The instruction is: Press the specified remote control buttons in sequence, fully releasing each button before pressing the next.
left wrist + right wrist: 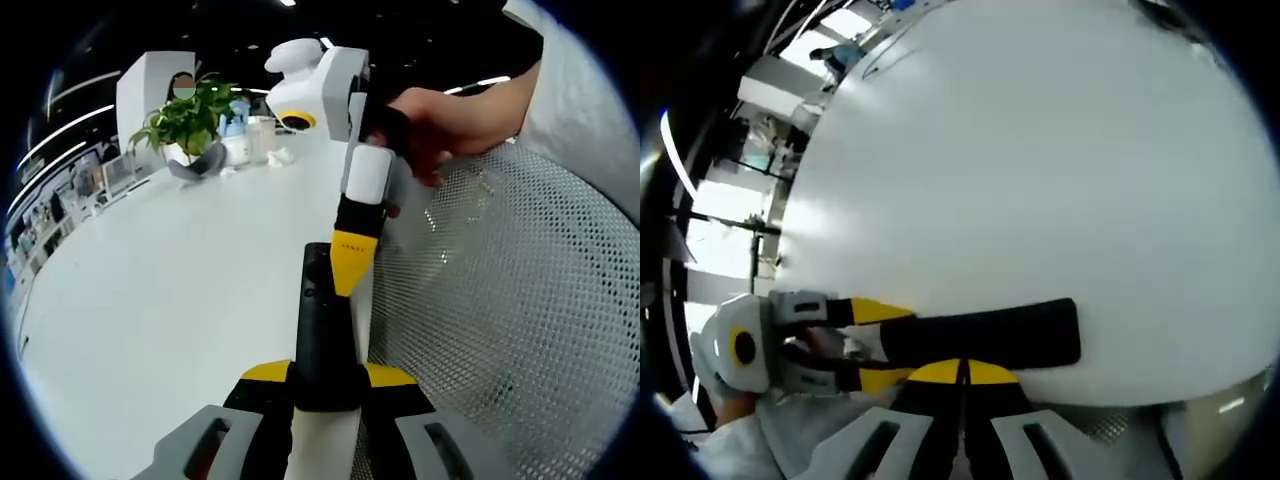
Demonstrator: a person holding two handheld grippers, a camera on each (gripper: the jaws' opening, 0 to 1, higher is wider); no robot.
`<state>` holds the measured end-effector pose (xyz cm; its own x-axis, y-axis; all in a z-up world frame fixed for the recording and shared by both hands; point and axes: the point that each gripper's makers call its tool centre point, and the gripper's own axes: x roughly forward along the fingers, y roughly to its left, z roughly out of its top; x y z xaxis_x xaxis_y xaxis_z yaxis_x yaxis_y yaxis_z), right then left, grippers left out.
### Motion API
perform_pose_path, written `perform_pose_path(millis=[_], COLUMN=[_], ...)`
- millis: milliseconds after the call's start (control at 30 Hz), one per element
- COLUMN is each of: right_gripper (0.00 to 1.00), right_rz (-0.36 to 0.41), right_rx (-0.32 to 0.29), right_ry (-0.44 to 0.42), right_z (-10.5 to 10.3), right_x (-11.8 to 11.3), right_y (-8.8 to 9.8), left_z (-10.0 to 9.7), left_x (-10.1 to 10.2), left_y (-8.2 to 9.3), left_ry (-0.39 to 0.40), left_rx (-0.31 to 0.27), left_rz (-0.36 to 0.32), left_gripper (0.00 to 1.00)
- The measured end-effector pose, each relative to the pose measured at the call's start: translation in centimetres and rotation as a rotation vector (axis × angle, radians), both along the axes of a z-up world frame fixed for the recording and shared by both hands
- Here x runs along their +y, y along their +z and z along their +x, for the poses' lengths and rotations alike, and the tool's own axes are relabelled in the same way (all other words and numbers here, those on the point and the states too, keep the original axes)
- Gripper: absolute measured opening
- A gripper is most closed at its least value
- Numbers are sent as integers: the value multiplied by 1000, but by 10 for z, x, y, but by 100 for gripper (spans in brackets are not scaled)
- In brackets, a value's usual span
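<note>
The left gripper (325, 385) is clamped on the near end of the black remote control (322, 330), holding it out over the white bench (170, 300) close to the edge, beside a white mesh chair back (510, 330). In the left gripper view the right gripper (350, 270) comes down from above in a person's hand (440, 125), its yellow tip resting on or just above the upper face of the remote; I cannot tell whether it truly touches. In the right gripper view its own jaws sit pressed together with no gap, gripping nothing, right over the remote's long side, while the left gripper (865, 340) holds the remote's end from the left. To my eye a button press is in hand, the closed tip serving as a finger. The next move calls for a short, straight push, then a clean lift clear of the button before shifting to another. A potted plant (190, 120) stands far down the bench.
</note>
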<state>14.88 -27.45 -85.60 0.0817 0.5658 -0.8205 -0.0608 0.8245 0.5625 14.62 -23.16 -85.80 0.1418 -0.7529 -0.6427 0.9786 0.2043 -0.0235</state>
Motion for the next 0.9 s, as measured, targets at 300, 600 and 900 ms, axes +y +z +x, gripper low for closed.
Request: perform_pose_path(millis=[300,600,900], right_gripper=[0,0,0], right_rz=[15,9,19], right_rx=[9,6,-16], right_ry=[-12,-12,7], right_z=[0,0,2], right_x=[0,0,2], right_y=[0,0,3], left_z=[0,0,0], left_x=[0,0,-1], left_y=[0,0,0], left_ry=[-3,-4,-2], left_rx=[-1,-3,-6], left_rz=[2,5,7], left_gripper=[25,25,25])
